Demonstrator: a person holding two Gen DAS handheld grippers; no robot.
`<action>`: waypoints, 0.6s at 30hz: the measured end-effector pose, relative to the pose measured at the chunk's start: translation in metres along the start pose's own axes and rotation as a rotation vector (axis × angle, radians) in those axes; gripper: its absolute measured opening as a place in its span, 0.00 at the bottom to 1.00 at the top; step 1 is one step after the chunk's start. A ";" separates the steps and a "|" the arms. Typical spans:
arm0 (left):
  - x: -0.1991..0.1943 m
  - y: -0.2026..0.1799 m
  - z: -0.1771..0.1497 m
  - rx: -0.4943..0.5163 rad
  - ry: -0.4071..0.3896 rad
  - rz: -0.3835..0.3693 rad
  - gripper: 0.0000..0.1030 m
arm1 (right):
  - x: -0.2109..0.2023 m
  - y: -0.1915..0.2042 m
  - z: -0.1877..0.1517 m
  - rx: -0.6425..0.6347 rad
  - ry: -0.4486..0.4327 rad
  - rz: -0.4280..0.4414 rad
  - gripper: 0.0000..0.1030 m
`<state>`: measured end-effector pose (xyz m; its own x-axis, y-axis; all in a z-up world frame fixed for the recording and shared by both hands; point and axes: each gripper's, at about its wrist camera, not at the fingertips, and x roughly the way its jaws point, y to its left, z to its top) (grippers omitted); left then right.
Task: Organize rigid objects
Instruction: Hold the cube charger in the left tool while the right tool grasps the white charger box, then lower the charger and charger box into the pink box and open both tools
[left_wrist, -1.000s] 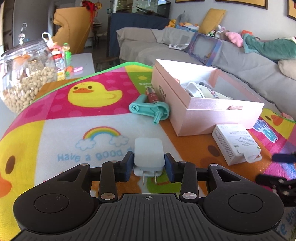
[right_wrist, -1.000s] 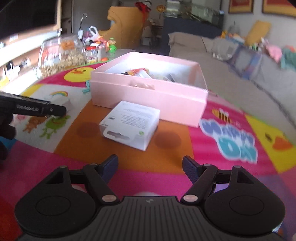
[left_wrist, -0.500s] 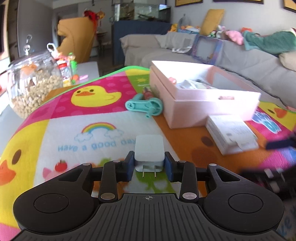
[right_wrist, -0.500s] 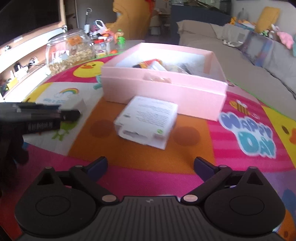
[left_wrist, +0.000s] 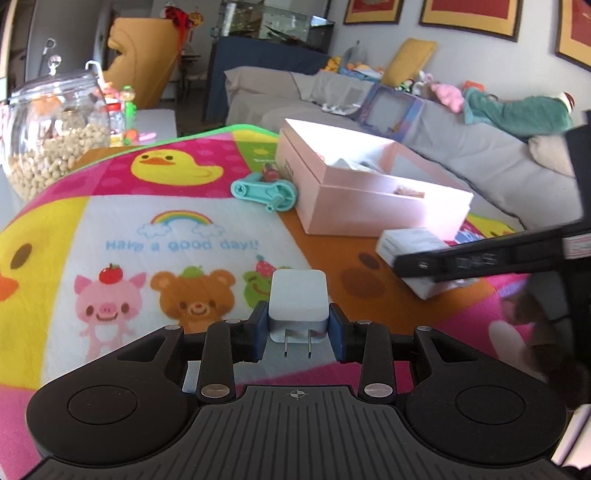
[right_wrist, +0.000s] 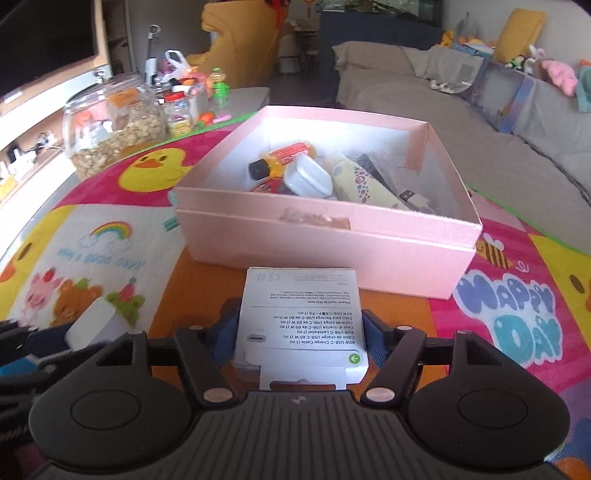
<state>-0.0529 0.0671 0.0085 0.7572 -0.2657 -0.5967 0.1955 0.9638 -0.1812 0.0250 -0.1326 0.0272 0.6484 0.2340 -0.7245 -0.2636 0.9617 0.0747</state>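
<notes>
A white plug-in charger (left_wrist: 298, 298) is gripped by the left gripper (left_wrist: 298, 326). The right gripper's (right_wrist: 301, 334) fingers have just closed around a white cable carton (right_wrist: 301, 317), just near of the pink box (right_wrist: 388, 254). Both are judged ready for lifting into it.

A cartoon play mat (left_wrist: 110, 221) carries a pink box (right_wrist: 369, 240).

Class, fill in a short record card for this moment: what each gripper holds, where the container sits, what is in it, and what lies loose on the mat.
left gripper: shut on white charger plug, prongs facing the camera
right gripper: jaws just closing, pads on white cable box
pink box: open, on the mat beyond the cable box
contents: bottle, tube, white case, cable
loose on mat: teal tool beside the pink box
</notes>
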 end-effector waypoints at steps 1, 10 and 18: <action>-0.002 -0.001 -0.001 0.001 0.002 0.006 0.36 | -0.007 -0.003 -0.005 -0.001 0.002 0.014 0.67; -0.025 -0.035 -0.001 0.134 -0.015 -0.143 0.36 | -0.093 -0.039 -0.029 0.004 -0.151 -0.020 0.67; -0.035 -0.075 0.083 0.285 -0.217 -0.140 0.36 | -0.122 -0.055 -0.030 0.037 -0.291 -0.012 0.67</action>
<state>-0.0425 0.0055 0.1075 0.8191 -0.4139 -0.3971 0.4486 0.8937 -0.0063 -0.0611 -0.2183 0.0907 0.8301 0.2489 -0.4990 -0.2325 0.9679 0.0960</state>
